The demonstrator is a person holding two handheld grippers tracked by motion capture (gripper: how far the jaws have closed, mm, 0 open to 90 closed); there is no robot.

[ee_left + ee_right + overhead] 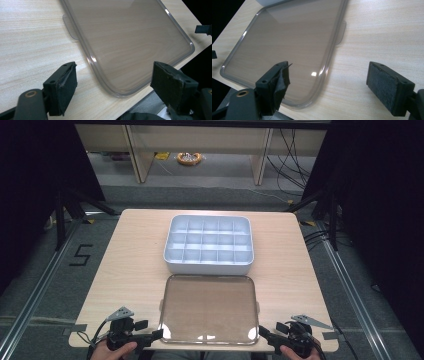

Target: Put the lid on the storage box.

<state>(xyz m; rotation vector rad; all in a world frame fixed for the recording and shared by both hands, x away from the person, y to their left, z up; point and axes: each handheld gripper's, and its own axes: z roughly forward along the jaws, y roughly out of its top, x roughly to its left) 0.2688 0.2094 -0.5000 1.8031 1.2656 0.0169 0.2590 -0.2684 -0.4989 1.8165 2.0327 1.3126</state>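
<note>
A clear, slightly smoky plastic lid lies flat on the wooden table, near its front edge. Behind the lid stands a white divided box with several empty compartments. My left gripper sits at the lid's front left corner, jaws open, and that corner lies between and beyond its pads without touching them. At the front right corner is my right gripper, open as well; the lid's rim passes between its pads untouched. A hand holds each gripper at the bottom edge.
Small tabs stick out from the lid's left side and right side. Strips of grey tape mark the table's front corners. Beyond the table are grey floor, dark stands and wooden shelving legs.
</note>
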